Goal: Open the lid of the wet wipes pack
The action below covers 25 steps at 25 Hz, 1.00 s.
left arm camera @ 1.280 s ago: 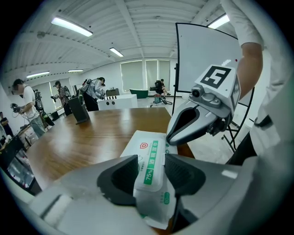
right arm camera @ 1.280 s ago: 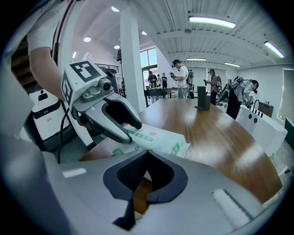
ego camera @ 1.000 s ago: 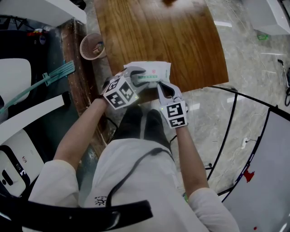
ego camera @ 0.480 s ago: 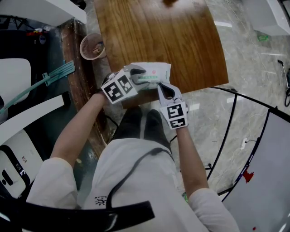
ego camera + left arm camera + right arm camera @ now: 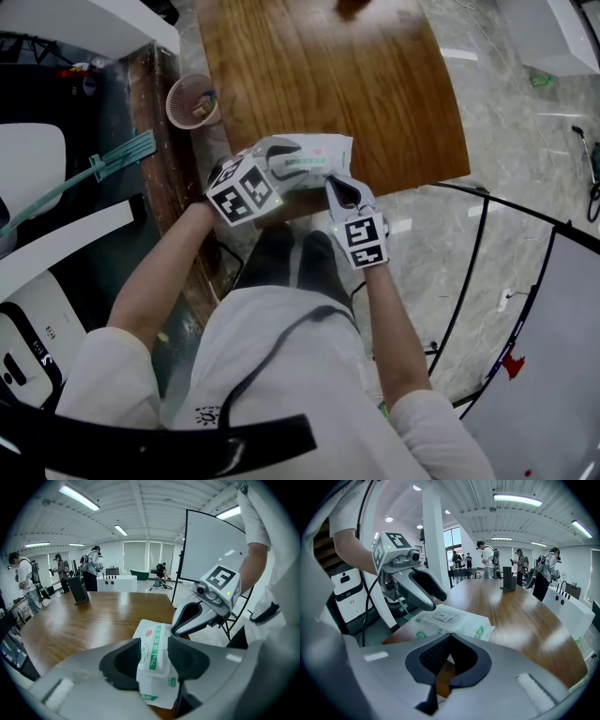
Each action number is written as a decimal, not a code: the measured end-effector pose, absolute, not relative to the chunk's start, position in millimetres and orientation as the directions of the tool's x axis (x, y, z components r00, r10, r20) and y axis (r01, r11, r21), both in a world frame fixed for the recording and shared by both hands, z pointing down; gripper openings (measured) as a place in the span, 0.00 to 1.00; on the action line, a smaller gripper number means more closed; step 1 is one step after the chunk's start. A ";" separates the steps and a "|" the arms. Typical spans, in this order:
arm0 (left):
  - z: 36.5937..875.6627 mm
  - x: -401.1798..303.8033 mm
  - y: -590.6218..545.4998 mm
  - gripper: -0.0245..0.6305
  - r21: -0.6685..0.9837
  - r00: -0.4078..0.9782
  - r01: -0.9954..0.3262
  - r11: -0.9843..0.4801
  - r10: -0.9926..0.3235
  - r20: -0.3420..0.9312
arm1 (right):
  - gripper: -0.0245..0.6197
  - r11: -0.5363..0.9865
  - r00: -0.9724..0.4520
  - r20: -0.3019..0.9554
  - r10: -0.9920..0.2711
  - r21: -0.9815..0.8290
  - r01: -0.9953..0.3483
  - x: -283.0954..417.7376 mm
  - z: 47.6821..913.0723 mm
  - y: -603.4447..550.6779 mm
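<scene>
The wet wipes pack [image 5: 317, 153] lay on the wooden table [image 5: 366, 84], close to its lower edge in the head view, with its long axis running left to right across the frame. My left gripper [image 5: 154, 654] came onto it from the left end, pointing along that axis. Its jaws were closing across the short width of the pack, and both pads seemed to press on its sides already. My right gripper [image 5: 450, 645] had its jaws together with nothing between them, and it waited just below the pack, pointing up the frame across the long axis. In the right gripper view the lid [image 5: 442, 616] was ahead and a little to the left, on the top face of the pack. I judged the right gripper to be the free one and the one to reach the lid.
</scene>
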State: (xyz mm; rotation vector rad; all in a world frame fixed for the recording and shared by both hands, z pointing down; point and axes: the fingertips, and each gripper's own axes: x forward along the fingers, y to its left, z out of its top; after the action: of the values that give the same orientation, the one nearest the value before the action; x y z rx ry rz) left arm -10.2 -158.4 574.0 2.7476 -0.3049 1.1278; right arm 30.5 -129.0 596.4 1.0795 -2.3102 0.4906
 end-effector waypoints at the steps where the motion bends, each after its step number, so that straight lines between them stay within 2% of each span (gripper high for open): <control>1: 572.2 -10.5 -159.7 0.33 0.059 0.697 -0.248 -0.967 -0.136 0.704 | 0.05 0.613 -0.534 0.607 -0.589 -0.096 -0.784 30.7 596.5 -129.1; 10: 555.9 -12.1 -175.2 0.29 -0.018 0.703 -0.271 -0.963 -0.210 0.680 | 0.05 0.607 -0.527 0.610 -0.593 -0.092 -0.789 30.4 595.3 -130.0; 15: 549.0 -18.9 -193.8 0.22 -0.077 0.692 -0.315 -0.946 -0.285 0.664 | 0.05 0.605 -0.526 0.610 -0.593 -0.094 -0.791 30.1 596.2 -129.4; 25: 551.9 -23.7 -221.0 0.14 -0.128 0.667 -0.353 -0.927 -0.345 0.660 | 0.05 0.598 -0.518 0.615 -0.595 -0.093 -0.796 30.2 594.6 -130.6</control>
State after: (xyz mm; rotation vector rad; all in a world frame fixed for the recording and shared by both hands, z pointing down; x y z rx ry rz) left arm -23.7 -221.0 551.9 2.8588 -0.5986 1.1278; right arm 30.2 -130.6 594.6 1.0994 -2.2917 0.4983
